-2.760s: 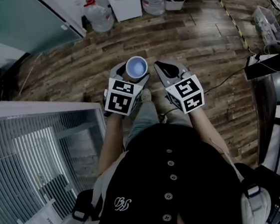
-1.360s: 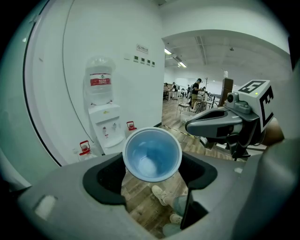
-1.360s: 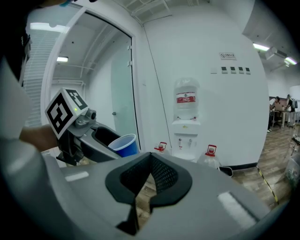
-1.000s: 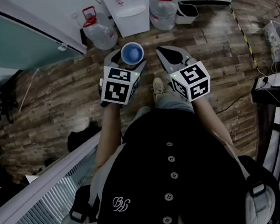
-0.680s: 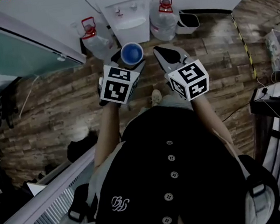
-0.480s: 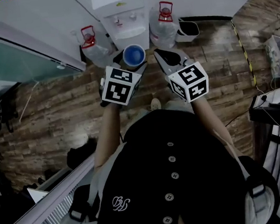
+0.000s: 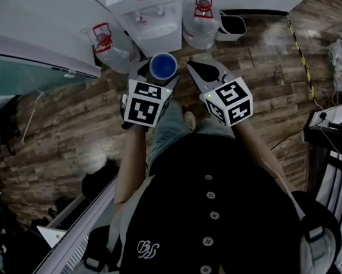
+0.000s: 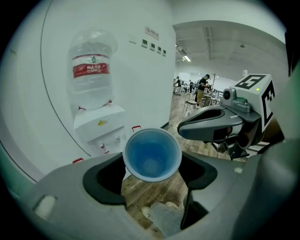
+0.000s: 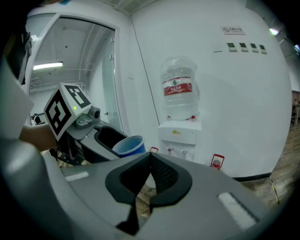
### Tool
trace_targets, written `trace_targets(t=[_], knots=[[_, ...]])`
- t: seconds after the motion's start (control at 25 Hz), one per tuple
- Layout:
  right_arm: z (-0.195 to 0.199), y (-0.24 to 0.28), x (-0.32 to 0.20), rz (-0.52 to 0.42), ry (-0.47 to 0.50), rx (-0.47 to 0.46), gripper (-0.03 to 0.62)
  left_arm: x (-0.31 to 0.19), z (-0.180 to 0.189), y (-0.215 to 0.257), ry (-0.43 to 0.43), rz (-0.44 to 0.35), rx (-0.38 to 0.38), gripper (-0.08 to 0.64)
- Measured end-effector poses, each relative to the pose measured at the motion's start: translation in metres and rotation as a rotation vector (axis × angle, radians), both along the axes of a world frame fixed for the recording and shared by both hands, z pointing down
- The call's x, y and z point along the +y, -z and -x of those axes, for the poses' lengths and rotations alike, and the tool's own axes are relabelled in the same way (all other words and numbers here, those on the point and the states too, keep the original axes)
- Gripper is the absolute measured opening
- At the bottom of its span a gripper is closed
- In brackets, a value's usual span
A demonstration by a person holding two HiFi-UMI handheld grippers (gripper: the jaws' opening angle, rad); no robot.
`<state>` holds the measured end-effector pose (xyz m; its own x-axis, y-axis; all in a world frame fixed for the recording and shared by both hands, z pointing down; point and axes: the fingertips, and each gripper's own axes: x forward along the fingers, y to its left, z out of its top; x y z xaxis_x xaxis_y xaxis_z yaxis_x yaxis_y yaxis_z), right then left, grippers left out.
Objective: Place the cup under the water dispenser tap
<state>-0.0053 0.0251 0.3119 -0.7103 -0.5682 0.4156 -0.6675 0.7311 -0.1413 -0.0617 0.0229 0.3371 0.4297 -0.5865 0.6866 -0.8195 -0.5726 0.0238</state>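
Holds blue round plastic cup [image 8: 152, 154] upright in left gripper [image 7: 164, 72], jaws clamped on its sides, mouth up: ready to stand level under tap [image 8: 102, 146]. Carries right gripper [image 9: 149, 174] clenched, empty, just right of cup: spare, clear of path. Cup near front of white water dispenser [image 7: 147, 7], not yet under tap. Versus 2.8 s back: dispenser far across brown wood-plank floor [image 7: 65, 127] then, just beyond cup now; grip and cup pose same.
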Motion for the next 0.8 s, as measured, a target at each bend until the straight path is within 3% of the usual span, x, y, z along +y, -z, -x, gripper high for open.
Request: trace_targets(t=[0.28, 0.8], knots=[[-0.008, -0.016, -0.033, 0.058, -0.064, 0.011, 0.0, -0.031, 0.008, -0.012, -0.03, 0.036, -0.008, 0.357], [0.029, -0.014, -0.107, 0.06, -0.179, -0.003, 0.0, -0.097, 0.039, -0.017, -0.146, 0.062, -0.018, 0.357]])
